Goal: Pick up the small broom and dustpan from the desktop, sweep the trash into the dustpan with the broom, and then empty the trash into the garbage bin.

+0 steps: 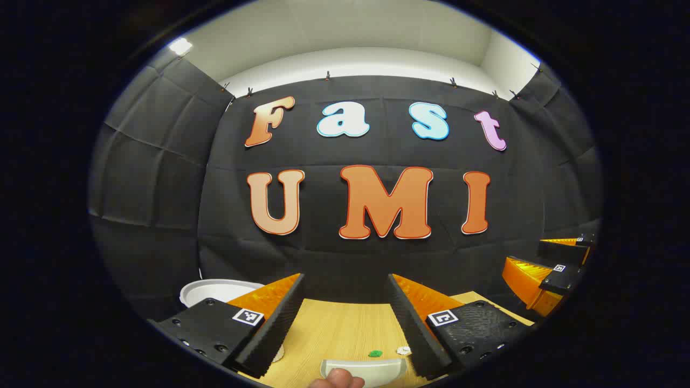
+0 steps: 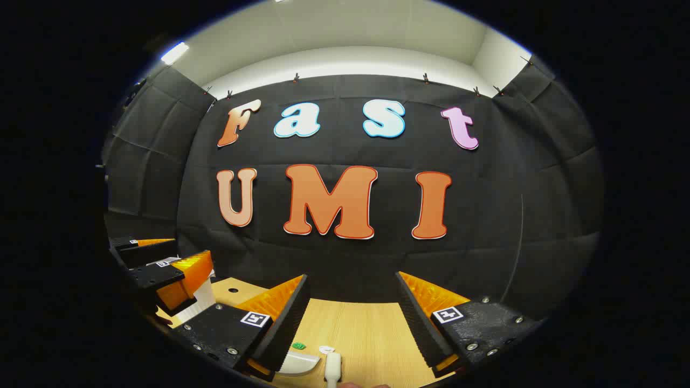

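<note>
Recording booth, not a home: black cloth walls [image 1: 161, 178] clipped up on all sides, white ceiling [image 1: 345, 32] with a lamp [image 1: 180, 47], bare wooden desk [image 1: 345, 328].

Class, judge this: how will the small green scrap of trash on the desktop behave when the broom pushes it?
The green scrap looks tiny and flat, so probably very light and easily flicked. On the smooth wooden desktop it may slide or scatter rather than roll.

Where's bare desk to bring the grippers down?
Bare desk lies between the right gripper's open fingers, toward the back wall. The near edge is crowded: dustpan, green scrap, white scrap, broom handle. Bin borders the left.
</note>
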